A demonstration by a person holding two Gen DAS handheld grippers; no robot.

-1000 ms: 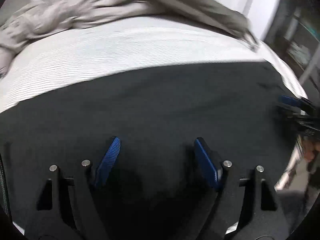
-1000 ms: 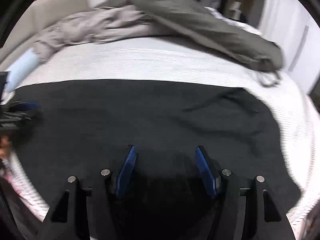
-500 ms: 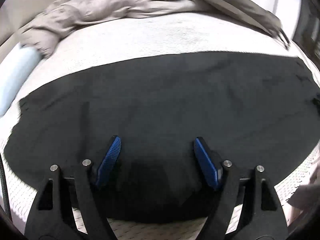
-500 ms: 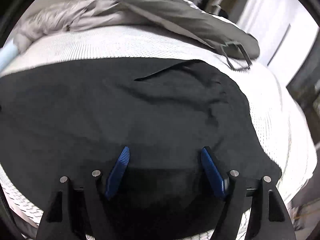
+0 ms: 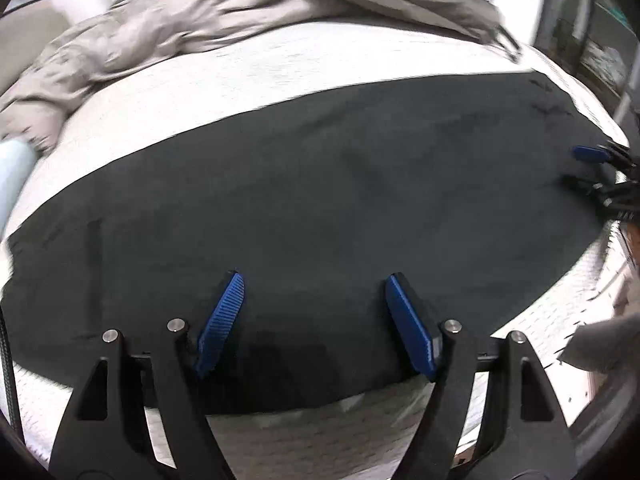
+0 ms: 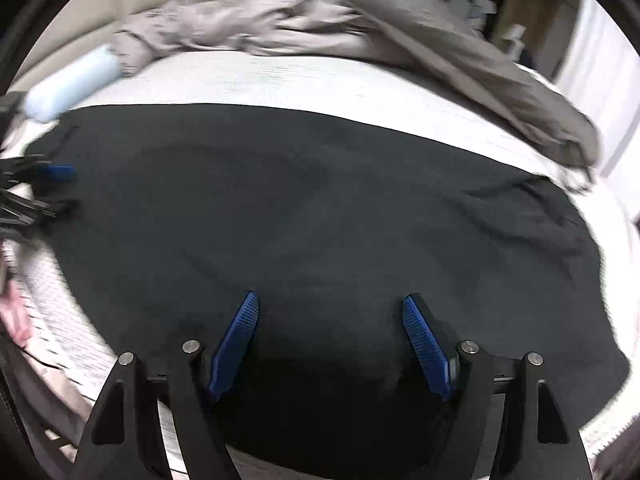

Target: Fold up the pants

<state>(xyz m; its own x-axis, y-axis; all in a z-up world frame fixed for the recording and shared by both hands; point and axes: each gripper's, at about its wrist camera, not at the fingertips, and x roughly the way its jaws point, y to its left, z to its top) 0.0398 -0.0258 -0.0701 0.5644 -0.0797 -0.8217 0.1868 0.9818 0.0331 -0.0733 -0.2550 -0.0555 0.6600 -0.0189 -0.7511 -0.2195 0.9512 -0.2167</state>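
Pants (image 5: 320, 200) flat on bed (image 5: 280, 80), beneath both grippers' opening jaws

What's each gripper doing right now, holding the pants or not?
Left gripper: jaws opening, over the black pants, nothing pinched between the pads.
Right gripper: jaws opening, also over the pants, gripping nothing.

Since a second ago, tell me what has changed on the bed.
Both views have swung across the pants; the light blue roll is nearer the right camera's middle than before. The left gripper and the right gripper are both opening, the right more than the left, with nothing between the jaws. Nothing was grasped or released. The pants stay flat on the white cover, the grey bedding heaped behind.
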